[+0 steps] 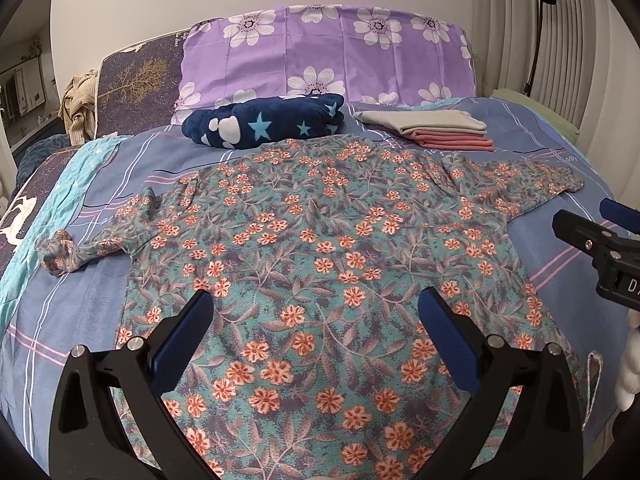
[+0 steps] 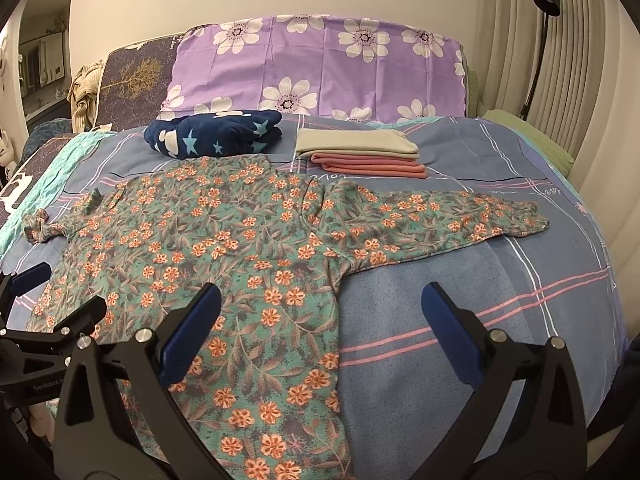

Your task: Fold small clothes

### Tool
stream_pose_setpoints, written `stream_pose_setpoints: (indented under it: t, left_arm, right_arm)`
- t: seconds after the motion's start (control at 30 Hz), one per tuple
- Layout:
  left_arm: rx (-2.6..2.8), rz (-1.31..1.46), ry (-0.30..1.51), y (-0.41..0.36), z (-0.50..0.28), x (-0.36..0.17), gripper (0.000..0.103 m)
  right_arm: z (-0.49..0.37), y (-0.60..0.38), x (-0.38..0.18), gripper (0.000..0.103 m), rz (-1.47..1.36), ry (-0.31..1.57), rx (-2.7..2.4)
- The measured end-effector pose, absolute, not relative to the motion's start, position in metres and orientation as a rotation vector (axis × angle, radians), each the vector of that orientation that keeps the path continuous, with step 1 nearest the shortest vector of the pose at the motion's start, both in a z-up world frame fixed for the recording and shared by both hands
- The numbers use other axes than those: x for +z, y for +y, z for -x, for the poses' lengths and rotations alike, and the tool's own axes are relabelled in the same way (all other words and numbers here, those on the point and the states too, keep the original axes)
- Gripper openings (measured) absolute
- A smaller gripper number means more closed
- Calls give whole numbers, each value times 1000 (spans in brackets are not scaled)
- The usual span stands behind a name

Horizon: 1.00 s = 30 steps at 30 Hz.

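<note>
Left wrist view: floral shirt (image 1: 320, 240) lies flat beneath the left tool (image 1: 316, 312), fingers apart.

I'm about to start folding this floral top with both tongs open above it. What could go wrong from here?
1. The left sleeve lies twisted and bunched at its end; folding it in as it is would probably leave a lump.
2. The top's collar end nearly touches the navy star blanket, so a lift there might snag or drag it.
3. The right sleeve stretches far out and may trail.

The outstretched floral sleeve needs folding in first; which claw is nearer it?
Right. The right claw hovers just below the outstretched sleeve; the left claw sits over the shirt's body.
</note>
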<state>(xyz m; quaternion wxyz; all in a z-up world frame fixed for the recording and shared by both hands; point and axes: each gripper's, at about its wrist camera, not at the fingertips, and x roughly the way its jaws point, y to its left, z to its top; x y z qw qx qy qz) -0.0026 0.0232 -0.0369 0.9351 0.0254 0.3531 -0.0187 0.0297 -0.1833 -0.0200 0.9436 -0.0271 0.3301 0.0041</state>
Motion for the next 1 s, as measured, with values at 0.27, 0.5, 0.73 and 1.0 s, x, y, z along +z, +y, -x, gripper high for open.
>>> stream_pose_setpoints:
  t: [0.27,0.5,0.73,1.0]
  left_arm:
    - [-23,-44,722,32,6,-39,102]
    - [-13,-38,712,36,7,-40,102]
    - [3,-26,712,41,7,-42,102]
    - [-13,18,704,52,7,-44,101]
  right_arm:
    - [-31,-171,-27,101,102,682,13]
    - [-30,-166,-27,101,121,671,28]
    - [-28,-164,-29,101,144,660,22]
    - [-26,-166,-29,96,128,639,28]
